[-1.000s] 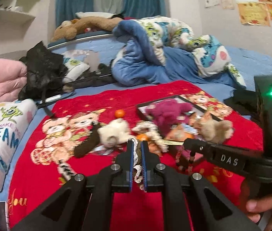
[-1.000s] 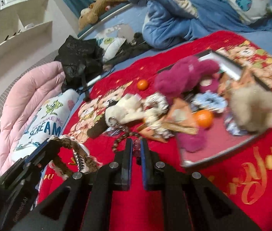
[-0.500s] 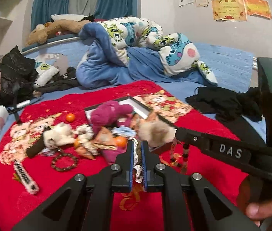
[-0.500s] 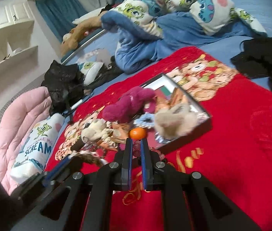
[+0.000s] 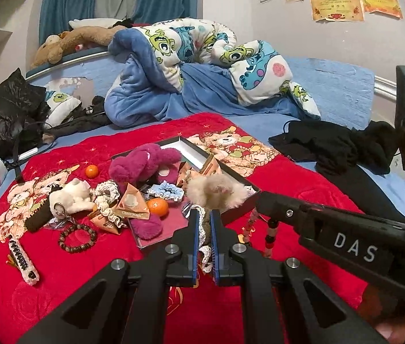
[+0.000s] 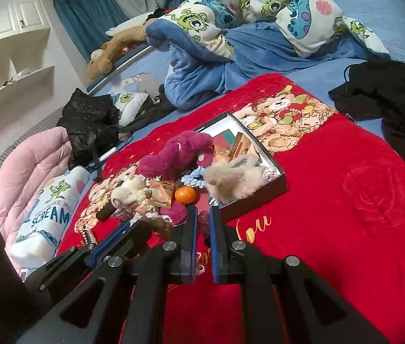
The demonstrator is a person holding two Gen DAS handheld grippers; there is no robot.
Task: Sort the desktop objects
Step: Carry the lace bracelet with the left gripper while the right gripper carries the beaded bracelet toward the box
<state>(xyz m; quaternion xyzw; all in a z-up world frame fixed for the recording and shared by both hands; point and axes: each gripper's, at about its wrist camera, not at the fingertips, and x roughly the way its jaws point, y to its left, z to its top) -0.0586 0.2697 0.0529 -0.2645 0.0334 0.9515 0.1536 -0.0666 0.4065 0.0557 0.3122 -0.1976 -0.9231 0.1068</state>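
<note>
My left gripper [image 5: 204, 215] is shut on a brown and white crocheted scrunchie [image 5: 204, 230], just in front of the near corner of the black box [image 5: 242, 210]. My right gripper [image 6: 203, 210] is shut on a pink bead bracelet [image 6: 203, 223]; in the left wrist view its beads [image 5: 269, 238] hang below the right gripper [image 5: 259, 200]. The box holds a fluffy beige plush [image 5: 216, 192], a magenta plush bear [image 5: 142, 166], a mandarin [image 5: 157, 207], a blue scrunchie [image 5: 166, 192] and snack packs [image 5: 132, 203]. The left gripper [image 6: 128, 225] shows low left in the right wrist view.
On the red blanket [image 5: 88, 272] left of the box lie a white plush keychain [image 5: 70, 197], a cream scrunchie [image 5: 106, 192], a brown bead bracelet [image 5: 78, 236], a second mandarin [image 5: 91, 171] and a woven strap [image 5: 20, 258]. Black clothes [image 5: 331, 146] lie right; a blue quilt [image 5: 202, 66] behind.
Both grippers have swung right, from over the loose pile to the box's near corner, each still gripping its item. The brown bead bracelet stayed on the blanket.
</note>
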